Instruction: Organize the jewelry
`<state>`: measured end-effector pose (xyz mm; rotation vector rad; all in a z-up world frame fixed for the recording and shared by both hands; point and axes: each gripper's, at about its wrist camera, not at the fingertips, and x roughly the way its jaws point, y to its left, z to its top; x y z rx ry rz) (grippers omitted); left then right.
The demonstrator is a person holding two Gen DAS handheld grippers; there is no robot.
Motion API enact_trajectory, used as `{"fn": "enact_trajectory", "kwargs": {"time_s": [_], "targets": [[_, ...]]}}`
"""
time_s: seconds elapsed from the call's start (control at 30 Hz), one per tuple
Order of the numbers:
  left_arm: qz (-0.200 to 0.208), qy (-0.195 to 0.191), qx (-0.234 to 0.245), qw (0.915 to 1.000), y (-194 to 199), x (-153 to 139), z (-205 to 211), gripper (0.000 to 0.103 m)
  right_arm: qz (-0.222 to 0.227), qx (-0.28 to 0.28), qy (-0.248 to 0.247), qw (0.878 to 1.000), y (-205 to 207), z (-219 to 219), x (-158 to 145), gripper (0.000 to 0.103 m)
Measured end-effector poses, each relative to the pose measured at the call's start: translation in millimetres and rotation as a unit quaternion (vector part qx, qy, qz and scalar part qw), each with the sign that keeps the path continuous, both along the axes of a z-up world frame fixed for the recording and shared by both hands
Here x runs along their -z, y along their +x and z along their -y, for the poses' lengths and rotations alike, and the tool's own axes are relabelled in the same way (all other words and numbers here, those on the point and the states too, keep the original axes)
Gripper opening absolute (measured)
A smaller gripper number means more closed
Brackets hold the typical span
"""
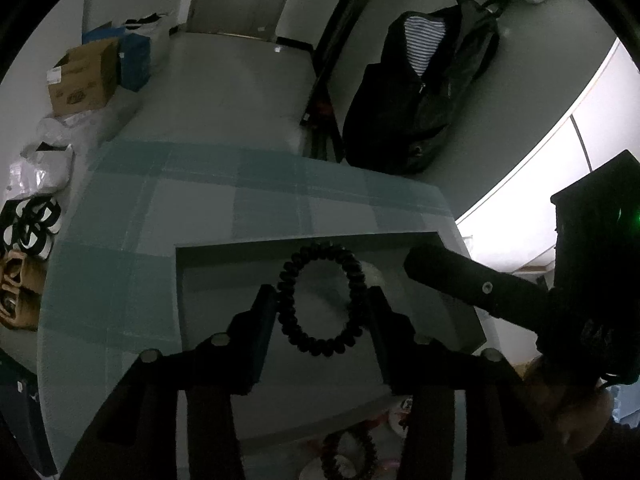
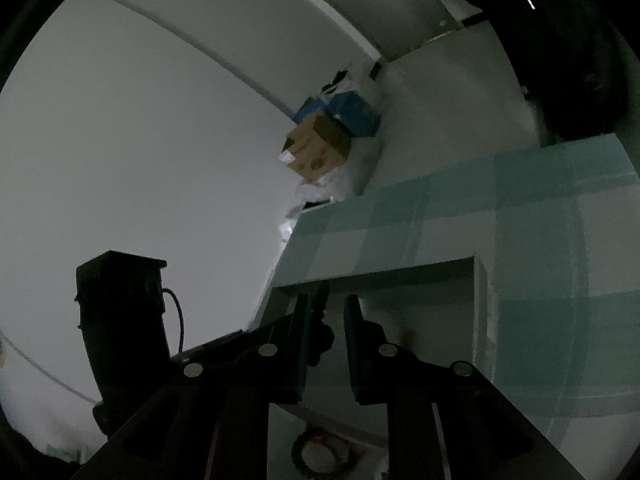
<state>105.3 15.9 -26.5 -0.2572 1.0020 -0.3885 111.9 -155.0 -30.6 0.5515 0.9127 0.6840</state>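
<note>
A dark beaded bracelet (image 1: 321, 299) hangs as a ring between the fingers of my left gripper (image 1: 322, 300), which pinch its two sides above a grey open box (image 1: 248, 252). In the right wrist view the same bracelet shows edge-on as a dark strand (image 2: 320, 332) between the fingers of my right gripper (image 2: 326, 308), close to the left finger; whether it is gripped there is unclear. The right gripper's body (image 1: 480, 292) reaches in from the right in the left wrist view. A second dark beaded bracelet (image 1: 348, 456) lies low in front; it also shows in the right wrist view (image 2: 316, 454).
The box stands on a teal checked cloth (image 1: 192, 208) over a table. A black bag (image 1: 424, 92) with a striped cloth lies beyond. A cardboard box (image 1: 82, 78) and blue boxes stand far left. Sandals (image 1: 30, 224) lie at the left.
</note>
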Motion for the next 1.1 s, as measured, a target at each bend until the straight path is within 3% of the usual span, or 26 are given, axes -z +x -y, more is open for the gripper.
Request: {"fn": "enact_trajectory", "kwargs": {"time_s": [0.1, 0.2, 0.3, 0.47, 0.57, 0.77, 0.87, 0.93, 1.1], "targets": [[-0.004, -0.016, 0.003, 0.9999, -0.3, -0.8, -2.7, 0.048, 0.002, 0.008, 0.004, 1.0, -1.7, 3.4, -2.2, 0.038], [-0.004, -0.03, -0.003, 0.9995, -1.2, -2.8, -6.9, 0.064, 0.012, 0.014, 0.013, 1.0, -8.3, 8.7, -8.3, 0.043], [-0.01, -0.049, -0.009, 0.9987, -2.7, -3.3, -10.6, 0.064, 0.021, 0.022, 0.009, 0.999, -16.4, 13.9, -13.4, 0.047], [0.002, -0.031, -0.016, 0.9994, -11.0, -9.4, -8.2, 0.065, 0.027, 0.033, -0.002, 0.999, -29.6, 20.3, -20.5, 0.048], [0.02, -0.023, -0.012, 0.9995, -21.1, -13.9, -6.6, 0.065, 0.04, 0.039, -0.014, 0.998, -38.2, 21.9, -26.7, 0.055], [0.041, -0.013, -0.023, 0.9988, -42.2, -17.5, -10.8, 0.065, 0.06, 0.048, -0.043, 0.996, -59.7, 23.9, -33.6, 0.059], [0.058, 0.002, -0.027, 0.9979, -55.2, -22.7, -9.2, 0.065, 0.075, 0.045, -0.072, 0.994, -71.8, 22.7, -36.8, 0.061], [0.065, 0.016, -0.032, 0.9973, -64.1, -24.7, -7.8, 0.065, 0.086, 0.045, -0.092, 0.991, -79.7, 22.4, -38.6, 0.068], [0.067, 0.044, -0.047, 0.9957, -78.1, -23.9, -6.9, 0.065, 0.1, 0.04, -0.126, 0.986, -96.1, 21.5, -42.0, 0.069]]}}
